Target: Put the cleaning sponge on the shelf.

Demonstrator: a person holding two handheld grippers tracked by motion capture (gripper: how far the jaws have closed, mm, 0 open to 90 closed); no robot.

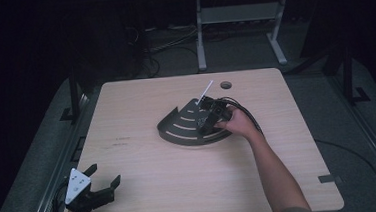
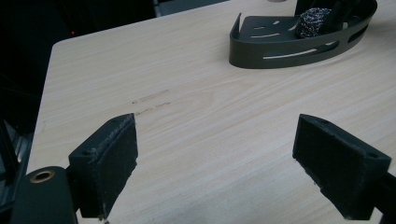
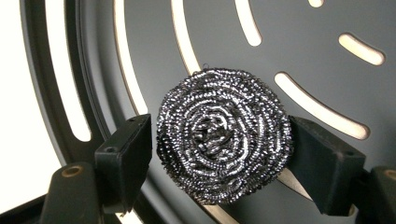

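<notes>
Steel-wool scourer clamped over a slotted corner shelf — risks and appearance.

Left to right: the left gripper [image 1: 101, 189] rests at the table's [image 1: 146, 189] near-left corner, jaws wide apart, holding nothing. The right gripper [image 3: 219, 154] has both pads pressed against the steel-wool scourer [image 3: 223, 149], over the dark slotted corner shelf [image 1: 177, 129]. The springy coil could squirm out of a light squeeze, or strands could snag a slot — likelier if dragged. It is a round, tightly wound, shiny spiral.
</notes>
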